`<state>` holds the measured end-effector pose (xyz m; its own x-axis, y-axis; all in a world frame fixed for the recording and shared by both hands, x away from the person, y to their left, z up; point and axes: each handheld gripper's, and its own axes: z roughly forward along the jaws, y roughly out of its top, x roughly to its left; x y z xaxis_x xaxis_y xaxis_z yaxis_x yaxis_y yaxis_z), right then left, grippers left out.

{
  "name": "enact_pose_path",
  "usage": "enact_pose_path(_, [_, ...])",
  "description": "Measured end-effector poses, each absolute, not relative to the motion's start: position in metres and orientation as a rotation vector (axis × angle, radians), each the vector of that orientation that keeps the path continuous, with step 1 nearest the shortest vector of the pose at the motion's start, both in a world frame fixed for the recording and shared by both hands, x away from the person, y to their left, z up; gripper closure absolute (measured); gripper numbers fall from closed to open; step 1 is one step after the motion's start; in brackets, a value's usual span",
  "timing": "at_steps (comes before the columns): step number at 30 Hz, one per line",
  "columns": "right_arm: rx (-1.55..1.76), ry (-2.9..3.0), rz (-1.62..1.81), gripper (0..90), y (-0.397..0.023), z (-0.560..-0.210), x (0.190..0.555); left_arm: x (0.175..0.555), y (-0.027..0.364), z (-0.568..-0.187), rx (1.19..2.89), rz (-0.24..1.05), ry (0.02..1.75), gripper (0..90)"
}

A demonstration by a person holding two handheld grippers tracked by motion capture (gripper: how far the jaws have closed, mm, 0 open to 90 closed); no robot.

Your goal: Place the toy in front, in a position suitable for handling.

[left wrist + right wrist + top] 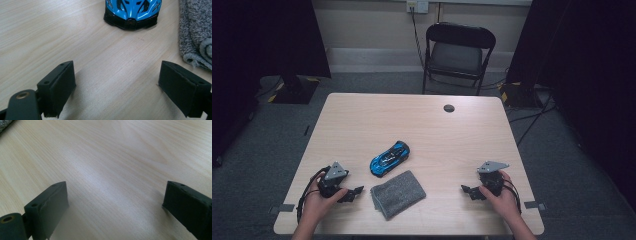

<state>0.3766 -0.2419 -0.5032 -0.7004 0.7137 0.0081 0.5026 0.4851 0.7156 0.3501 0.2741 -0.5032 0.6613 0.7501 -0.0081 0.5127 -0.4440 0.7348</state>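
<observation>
A blue toy car [390, 157] sits near the middle of the wooden table [422, 120], with a folded grey cloth [397, 193] just in front of it. My left gripper [355, 192] rests at the front left, jaws pointing right toward the cloth. In the left gripper view its jaws stand wide apart over bare wood, open [117, 87], with the blue toy car [132, 11] ahead and the grey cloth [197, 32] at the right. My right gripper [466, 190] lies at the front right, pointing left, open [116, 207] with only bare table between its jaws.
A small dark round cap [449, 108] is set in the table near its far edge. A black folding chair [457, 52] stands behind the table. Dark stands and cables flank it on the floor. A corner of the grey cloth [5, 124] shows in the right gripper view.
</observation>
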Motion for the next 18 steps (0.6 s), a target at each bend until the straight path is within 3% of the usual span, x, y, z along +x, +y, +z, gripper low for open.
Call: enact_pose_path(18, [1.018,2.454,1.036,4.1,-0.242,-0.503,0.378,0.357,0.275,-0.490,2.121,0.357,0.996,16.4])
